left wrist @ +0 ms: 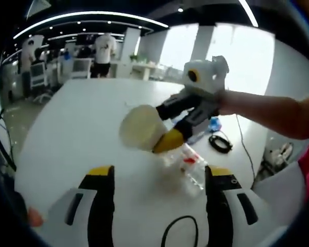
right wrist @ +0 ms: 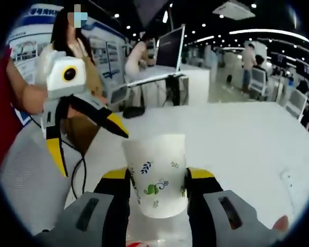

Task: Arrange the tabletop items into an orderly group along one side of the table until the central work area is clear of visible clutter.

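Observation:
A white paper cup [right wrist: 155, 154] with green leaf prints sits upright between the jaws of my right gripper [right wrist: 157, 177], which is shut on it. In the left gripper view the same cup [left wrist: 138, 128] shows its pale bottom, held above the white table [left wrist: 77, 128] by the right gripper [left wrist: 164, 126], which reaches in from the right. My left gripper [left wrist: 160, 172] is open with nothing between its jaws. It also appears at the left of the right gripper view as the left gripper [right wrist: 90, 146], jaws spread. A clear plastic bottle [left wrist: 191, 165] with a red label lies on the table just below the cup.
A coiled black cable [left wrist: 220, 143] and a small blue item [left wrist: 215, 123] lie toward the table's right edge. Another black cable loop [left wrist: 178, 230] lies near my left jaws. Desks, chairs, a monitor [right wrist: 171, 46] and people stand beyond the table [right wrist: 237, 134].

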`<control>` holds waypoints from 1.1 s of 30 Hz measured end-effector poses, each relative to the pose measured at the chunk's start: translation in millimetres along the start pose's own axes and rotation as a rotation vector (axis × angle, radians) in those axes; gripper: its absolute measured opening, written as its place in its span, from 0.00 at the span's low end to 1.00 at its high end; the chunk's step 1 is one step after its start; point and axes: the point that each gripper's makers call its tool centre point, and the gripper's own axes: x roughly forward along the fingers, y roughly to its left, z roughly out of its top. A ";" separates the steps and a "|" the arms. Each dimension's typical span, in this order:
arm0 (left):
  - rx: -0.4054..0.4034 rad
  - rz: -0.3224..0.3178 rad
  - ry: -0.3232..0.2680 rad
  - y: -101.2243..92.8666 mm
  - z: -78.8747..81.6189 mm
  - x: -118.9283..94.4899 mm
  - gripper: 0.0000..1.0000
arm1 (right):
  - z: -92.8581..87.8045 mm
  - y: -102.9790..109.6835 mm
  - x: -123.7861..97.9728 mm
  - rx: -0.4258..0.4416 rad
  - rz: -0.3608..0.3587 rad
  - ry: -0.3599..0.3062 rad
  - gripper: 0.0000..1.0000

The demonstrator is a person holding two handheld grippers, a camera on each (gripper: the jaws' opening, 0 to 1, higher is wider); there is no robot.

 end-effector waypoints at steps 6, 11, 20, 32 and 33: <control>-0.045 -0.028 -0.072 -8.0 26.3 3.8 0.69 | 15.9 -4.4 -16.8 0.042 -0.107 -0.138 0.43; -0.102 -0.063 -0.135 -17.4 49.1 11.4 0.68 | 14.7 -9.0 -28.0 0.067 -0.188 -0.199 0.43; -0.201 -0.028 -0.254 -9.6 83.2 18.7 0.67 | 21.1 -13.4 -43.2 0.091 -0.322 -0.303 0.42; -0.198 0.042 -0.309 -5.3 96.6 38.0 0.67 | 40.2 -7.1 -49.6 0.115 -0.382 -0.403 0.42; -0.201 0.044 -0.312 -5.0 96.6 38.7 0.66 | 41.8 -7.0 -50.1 0.122 -0.384 -0.411 0.42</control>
